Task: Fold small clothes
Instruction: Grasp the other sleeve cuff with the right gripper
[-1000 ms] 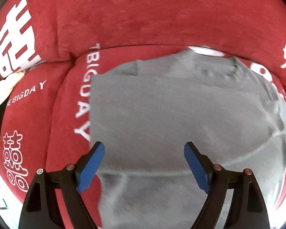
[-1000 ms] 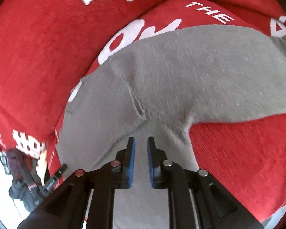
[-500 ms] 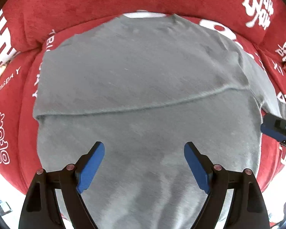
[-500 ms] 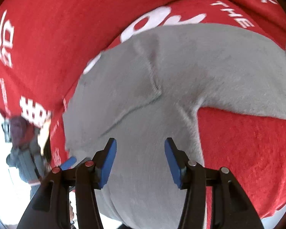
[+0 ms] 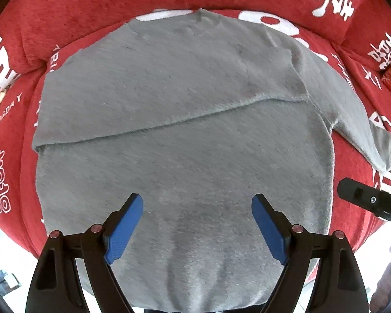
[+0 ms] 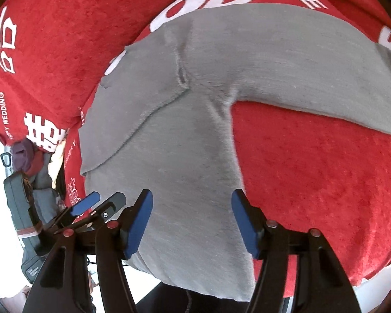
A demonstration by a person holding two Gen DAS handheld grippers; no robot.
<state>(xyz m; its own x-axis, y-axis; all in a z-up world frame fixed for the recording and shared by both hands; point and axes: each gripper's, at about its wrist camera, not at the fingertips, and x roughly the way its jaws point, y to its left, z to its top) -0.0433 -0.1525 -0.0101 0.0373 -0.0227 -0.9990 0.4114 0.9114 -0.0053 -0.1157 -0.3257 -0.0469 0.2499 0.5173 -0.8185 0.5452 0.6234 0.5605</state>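
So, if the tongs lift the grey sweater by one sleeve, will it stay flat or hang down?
The grey sweater will probably hang limp: it already drapes over the front edge of the red sofa cover. Its folded layer would likely slide open, since nothing pins it. The fuzzy knit looks easy to grip, not slippery. The outstretched sleeve should trail behind.

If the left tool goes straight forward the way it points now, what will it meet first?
Most likely the grey sweater on the red cover. The left tool is open with nothing between its pads.
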